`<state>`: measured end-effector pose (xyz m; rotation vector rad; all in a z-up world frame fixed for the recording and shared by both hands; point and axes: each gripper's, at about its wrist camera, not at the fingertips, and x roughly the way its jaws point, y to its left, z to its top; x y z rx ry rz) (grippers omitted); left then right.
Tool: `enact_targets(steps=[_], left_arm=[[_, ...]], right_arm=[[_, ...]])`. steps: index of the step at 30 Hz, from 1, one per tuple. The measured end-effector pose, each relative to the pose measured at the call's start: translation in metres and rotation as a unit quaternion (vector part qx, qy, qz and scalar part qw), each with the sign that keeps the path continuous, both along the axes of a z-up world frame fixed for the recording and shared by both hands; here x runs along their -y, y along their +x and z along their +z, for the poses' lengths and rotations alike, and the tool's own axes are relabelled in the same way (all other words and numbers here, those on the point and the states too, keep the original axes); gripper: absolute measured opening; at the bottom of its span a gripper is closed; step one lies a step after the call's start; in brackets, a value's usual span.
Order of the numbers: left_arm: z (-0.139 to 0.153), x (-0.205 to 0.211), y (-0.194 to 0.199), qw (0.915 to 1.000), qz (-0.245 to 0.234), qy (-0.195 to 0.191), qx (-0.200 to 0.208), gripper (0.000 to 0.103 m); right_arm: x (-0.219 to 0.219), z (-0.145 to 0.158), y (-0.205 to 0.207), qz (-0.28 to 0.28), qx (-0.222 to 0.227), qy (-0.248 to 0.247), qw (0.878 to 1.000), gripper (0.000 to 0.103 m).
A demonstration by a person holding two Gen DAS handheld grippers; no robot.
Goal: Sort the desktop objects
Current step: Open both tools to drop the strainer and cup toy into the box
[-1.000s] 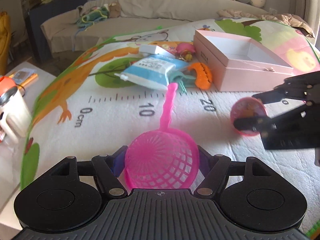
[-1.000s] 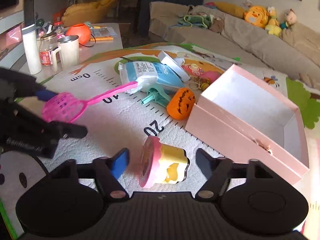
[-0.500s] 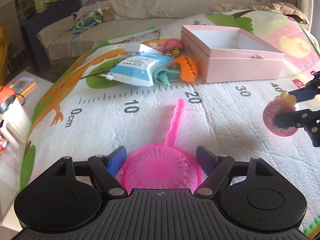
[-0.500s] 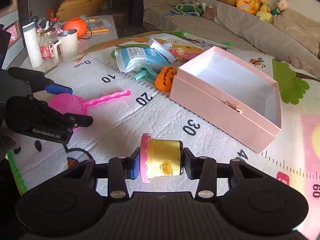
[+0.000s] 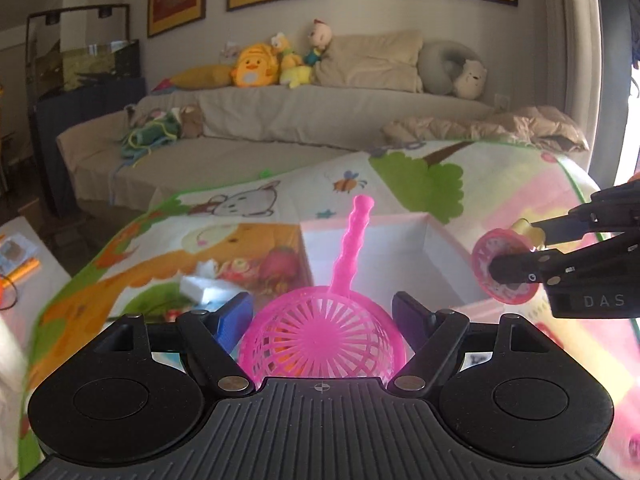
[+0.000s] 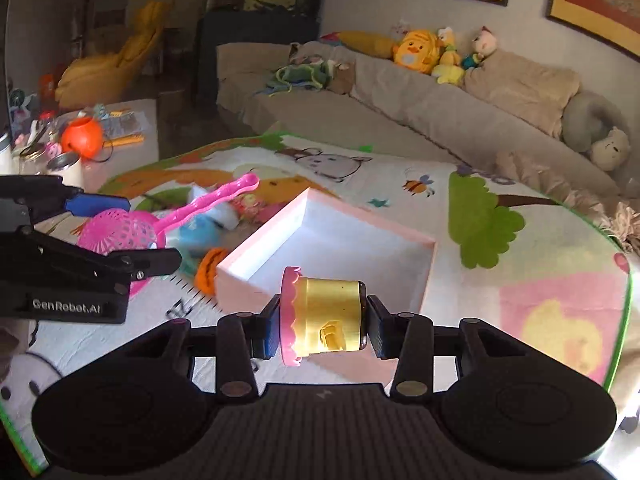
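My left gripper (image 5: pixel 322 314) is shut on the bowl of a pink toy strainer (image 5: pixel 320 340) and holds it in the air, handle pointing toward the pink box (image 5: pixel 380 248). It also shows in the right wrist view (image 6: pixel 116 232), held by the left gripper (image 6: pixel 132 232). My right gripper (image 6: pixel 320 320) is shut on a yellow toy cup with a pink scalloped base (image 6: pixel 324 316), held just above the near corner of the open pink box (image 6: pixel 340 248). In the left wrist view the cup (image 5: pixel 504 268) and right gripper (image 5: pixel 520 252) hang at the right, over the box.
An orange pumpkin toy (image 6: pixel 208 268), a blue-white pouch (image 6: pixel 200 228) and small toys lie on the play mat (image 6: pixel 520 240) left of the box. A side table with cups and an orange ball (image 6: pixel 82 140) stands far left. A sofa with plush toys (image 6: pixel 420 56) runs behind.
Both grippers have lifted their toys off the mat and moved forward toward the pink box. The strainer now hangs in the air; the cup is now over the box's near corner.
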<state>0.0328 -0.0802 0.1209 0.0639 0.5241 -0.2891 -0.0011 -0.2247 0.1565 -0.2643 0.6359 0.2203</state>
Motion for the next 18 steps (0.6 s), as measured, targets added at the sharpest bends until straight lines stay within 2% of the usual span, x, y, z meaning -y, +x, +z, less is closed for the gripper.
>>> enact_targets(steps=[2, 5, 9, 11, 13, 15, 18], left_arm=[[0.004, 0.02, 0.026, 1.0, -0.001, -0.005, 0.003, 0.082], [0.004, 0.042, 0.064, 0.9996, 0.028, 0.006, 0.008, 0.083], [-0.009, 0.04, 0.102, 0.9976, 0.045, -0.017, -0.051, 0.093], [-0.017, 0.031, 0.103, 0.9972, 0.052, -0.011, -0.053, 0.095], [-0.026, 0.023, 0.1, 0.9971, 0.056, 0.0, -0.051, 0.096], [-0.032, 0.011, 0.096, 0.9964, 0.058, 0.0, -0.061, 0.096], [-0.041, -0.026, 0.076, 0.9954, 0.065, -0.023, -0.066, 0.097]], right_arm=[[0.01, 0.006, 0.026, -0.02, 0.005, -0.002, 1.0, 0.042], [0.019, 0.004, 0.064, -0.039, 0.0, -0.001, 0.999, 0.042], [0.03, -0.015, 0.103, -0.064, -0.027, 0.005, 0.998, 0.047], [0.034, -0.024, 0.113, -0.07, -0.035, 0.013, 0.997, 0.056], [0.034, -0.036, 0.119, -0.078, -0.041, 0.007, 0.996, 0.06], [0.035, -0.05, 0.127, -0.091, -0.057, -0.003, 0.994, 0.06], [0.038, -0.076, 0.14, -0.132, -0.09, -0.007, 0.987, 0.06]])
